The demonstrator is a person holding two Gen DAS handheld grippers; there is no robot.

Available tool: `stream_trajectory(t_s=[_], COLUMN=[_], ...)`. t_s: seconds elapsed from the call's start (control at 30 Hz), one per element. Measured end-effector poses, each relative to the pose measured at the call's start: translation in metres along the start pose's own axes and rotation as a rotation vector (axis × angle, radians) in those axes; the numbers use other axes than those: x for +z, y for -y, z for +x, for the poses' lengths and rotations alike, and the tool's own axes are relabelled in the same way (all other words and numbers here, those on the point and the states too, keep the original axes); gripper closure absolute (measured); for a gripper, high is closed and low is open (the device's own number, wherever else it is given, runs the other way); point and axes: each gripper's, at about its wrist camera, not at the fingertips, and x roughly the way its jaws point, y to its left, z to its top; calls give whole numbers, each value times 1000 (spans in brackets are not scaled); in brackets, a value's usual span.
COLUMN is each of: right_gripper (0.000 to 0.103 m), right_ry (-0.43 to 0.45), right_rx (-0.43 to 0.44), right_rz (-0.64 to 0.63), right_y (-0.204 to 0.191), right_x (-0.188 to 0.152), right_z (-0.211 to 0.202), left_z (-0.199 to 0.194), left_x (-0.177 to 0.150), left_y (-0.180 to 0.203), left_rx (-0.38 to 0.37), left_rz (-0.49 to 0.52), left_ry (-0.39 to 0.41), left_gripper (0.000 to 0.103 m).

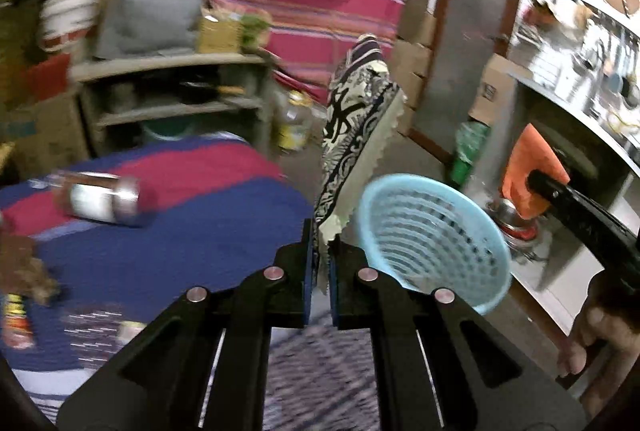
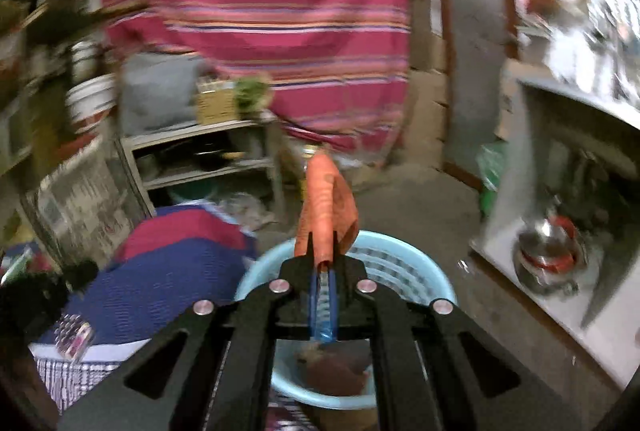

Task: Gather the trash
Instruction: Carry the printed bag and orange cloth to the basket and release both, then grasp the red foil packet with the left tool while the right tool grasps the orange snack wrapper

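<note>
My left gripper (image 1: 320, 251) is shut on a black-and-cream patterned wrapper (image 1: 354, 135) that stands up from the jaws, just left of a light blue plastic basket (image 1: 432, 243). My right gripper (image 2: 325, 263) is shut on an orange scrap (image 2: 326, 207) and holds it over the same basket (image 2: 404, 263), which has brown trash in its bottom. The right gripper also shows at the right edge of the left wrist view (image 1: 580, 207) with the orange scrap (image 1: 532, 167).
A blue and red mat (image 1: 180, 243) holds a clear jar (image 1: 104, 197), a snack packet (image 1: 18, 319) and a small wrapper (image 2: 74, 339). A shelf unit (image 1: 176, 99), striped curtain (image 2: 256, 11), steel pot (image 2: 548, 255) and counter (image 1: 580, 103) surround the floor.
</note>
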Motion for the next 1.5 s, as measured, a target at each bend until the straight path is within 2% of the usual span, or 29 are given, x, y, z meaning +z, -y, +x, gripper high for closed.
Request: stream_trajectory(t_s=[0.1,0.27,0.57,0.63,0.67,0.7,0.73,0.77,0.8,1.23,1.43,1.5], right_gripper=[99,99,98,98,97,95,79,54,45,43,43,39], right_ry=[0,-11,-15,-20,-26,-31,-30,-25,-17,25,24,27], right_rx=[-14,-4,5,3,4,2,-15,-16,-9,13,10,17], right_rz=[54,67,83,80,79,79,79,85,93,109,57,64], right_y=[19,22,19,19,20,20,19,20,20,10,-12,-19], right_x=[-1,-2,-9,-10,-10,-9,-10,-11,-11,-4,-1,1], right_z=[8,19,18,20,22,23,23,22,21,9,3,0], left_z=[26,54,67,68,68,67,66,65,63,39,13,-5], left_x=[-4,-10,-10,-10,-10,-9,-9,-7,-6,-1,-3,-4], left_y=[31,60,64,65,66,64,63,62,61,30,1,-14], left_rx=[-37,-67,-62,-59,-57,-53,-49,-49,-47,-3,26,58], left_rz=[15,49,41,54,57,54,46,42,38,15,-17,-6], left_ry=[-34,-74,-91,-96,-97,-94,-83,-80,-77,-37,-19,-11], left_gripper=[98,98,97,92,82,71,68,67,67,67,67,67])
